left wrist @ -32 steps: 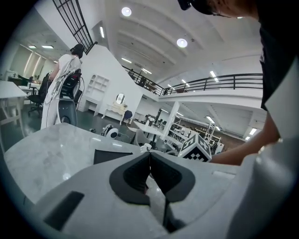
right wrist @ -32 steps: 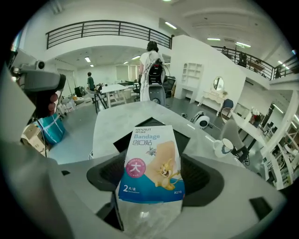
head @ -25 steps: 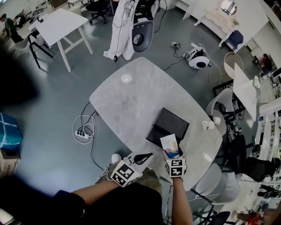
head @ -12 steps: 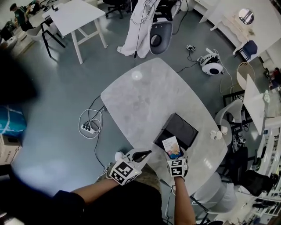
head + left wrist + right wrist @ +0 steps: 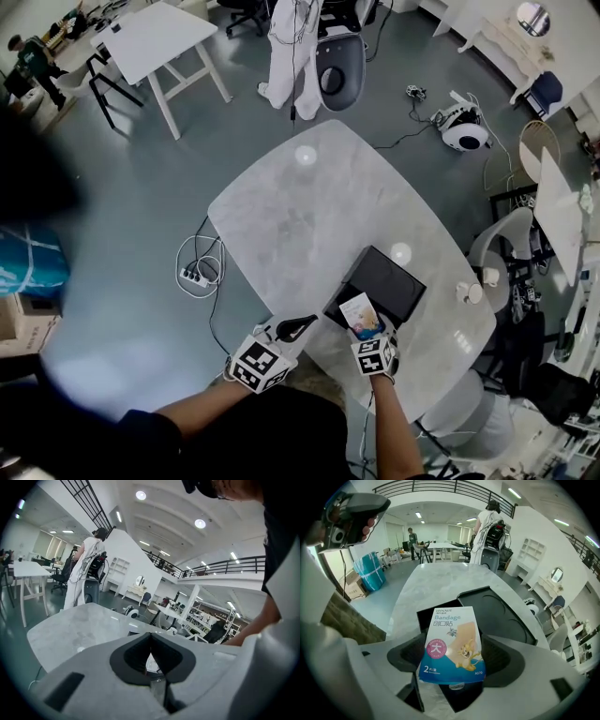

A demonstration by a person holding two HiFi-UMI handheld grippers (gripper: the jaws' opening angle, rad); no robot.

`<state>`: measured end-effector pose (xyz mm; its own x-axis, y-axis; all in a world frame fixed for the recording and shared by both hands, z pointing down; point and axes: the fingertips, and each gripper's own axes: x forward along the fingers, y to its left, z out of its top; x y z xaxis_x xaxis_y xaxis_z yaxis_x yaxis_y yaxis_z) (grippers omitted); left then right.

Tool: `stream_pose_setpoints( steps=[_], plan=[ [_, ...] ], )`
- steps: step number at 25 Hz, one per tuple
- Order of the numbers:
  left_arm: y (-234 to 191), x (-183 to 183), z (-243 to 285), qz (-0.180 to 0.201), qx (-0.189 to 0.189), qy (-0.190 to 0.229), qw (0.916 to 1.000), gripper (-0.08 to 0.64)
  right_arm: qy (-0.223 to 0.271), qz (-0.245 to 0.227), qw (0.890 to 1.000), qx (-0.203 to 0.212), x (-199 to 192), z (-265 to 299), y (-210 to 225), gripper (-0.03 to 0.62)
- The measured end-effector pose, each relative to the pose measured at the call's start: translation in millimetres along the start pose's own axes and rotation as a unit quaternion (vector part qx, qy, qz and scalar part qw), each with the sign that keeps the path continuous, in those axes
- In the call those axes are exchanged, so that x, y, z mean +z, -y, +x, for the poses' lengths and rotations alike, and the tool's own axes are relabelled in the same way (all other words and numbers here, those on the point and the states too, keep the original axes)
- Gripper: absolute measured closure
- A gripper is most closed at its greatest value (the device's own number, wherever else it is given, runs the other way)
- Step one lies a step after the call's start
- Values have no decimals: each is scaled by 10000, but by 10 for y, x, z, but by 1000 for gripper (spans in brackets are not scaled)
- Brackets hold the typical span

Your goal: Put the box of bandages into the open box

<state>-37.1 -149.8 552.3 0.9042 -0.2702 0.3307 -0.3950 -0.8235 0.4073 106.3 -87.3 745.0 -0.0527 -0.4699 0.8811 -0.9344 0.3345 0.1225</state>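
One bandage box (image 5: 452, 644) in forward-pointing right tool (image 5: 368, 330)

In the head view we look almost straight down from high up and see the whole table (image 5: 300, 216). The left gripper view sits low at the table's near edge. It looks flat across the top and out into the room. The right gripper view looks along the table too, from a bit higher, very close to the black box (image 5: 501, 611). All three views share the table and the person in white (image 5: 292, 47) past its far end.
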Motion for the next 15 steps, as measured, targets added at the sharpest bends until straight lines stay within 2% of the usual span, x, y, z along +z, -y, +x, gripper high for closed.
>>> stream_pose_setpoints(
  steps=[7, 12, 15],
  plan=[
    [116, -77, 372, -57, -13, -188, 9998, 544, 72, -203, 9986, 485, -149, 191, 38, 256],
    [72, -124, 491, -108, 109, -298, 9994, 545, 115, -181, 9976, 666, -177, 293, 114, 256],
    [30, -135, 553, -136, 184, -334, 9992, 544, 60, -440, 9963, 737, -180, 375, 135, 256]
  ],
)
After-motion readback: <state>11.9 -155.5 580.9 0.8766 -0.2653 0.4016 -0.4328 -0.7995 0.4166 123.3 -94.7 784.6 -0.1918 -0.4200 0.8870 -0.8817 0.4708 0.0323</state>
